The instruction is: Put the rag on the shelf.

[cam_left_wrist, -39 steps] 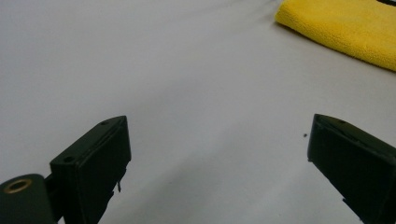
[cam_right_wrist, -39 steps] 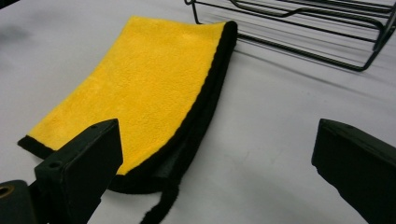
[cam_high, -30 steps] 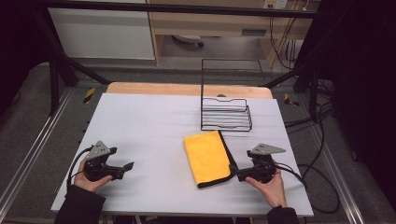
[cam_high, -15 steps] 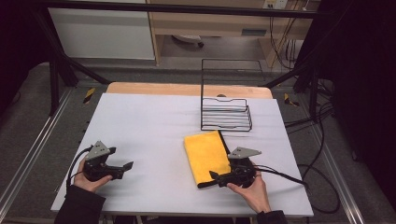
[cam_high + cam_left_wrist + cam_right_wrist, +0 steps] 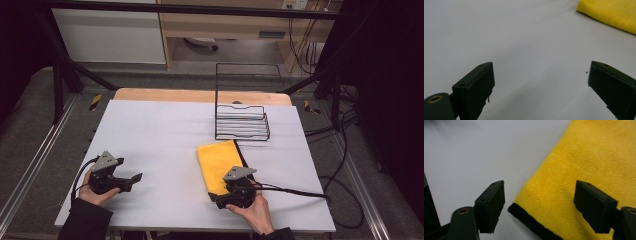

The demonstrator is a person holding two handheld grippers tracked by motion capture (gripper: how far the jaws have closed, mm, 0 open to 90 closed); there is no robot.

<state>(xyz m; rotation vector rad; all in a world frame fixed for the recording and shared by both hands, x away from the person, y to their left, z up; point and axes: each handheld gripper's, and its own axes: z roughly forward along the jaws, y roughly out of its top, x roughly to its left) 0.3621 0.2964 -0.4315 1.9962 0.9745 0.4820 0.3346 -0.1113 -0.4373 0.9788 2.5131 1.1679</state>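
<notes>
The table (image 5: 165, 135) was covered in a plain white sheet, with a strip of bare wood showing along its far edge and dark floor and cables around it. Toward the far right stood an empty black wire rack (image 5: 241, 121), its tall back frame upright. Just in front of it lay a folded yellow cloth (image 5: 218, 160) with a black hem along its right and near edges. The right gripper (image 5: 539, 202) sat at the cloth's near corner, its jaws spread wide, one over the white sheet and the other over the yellow pile, the black-edged corner lying between them. The left gripper (image 5: 540, 85) rested on the near left of the table, well apart from the cloth, jaws also wide and holding nothing.
</notes>
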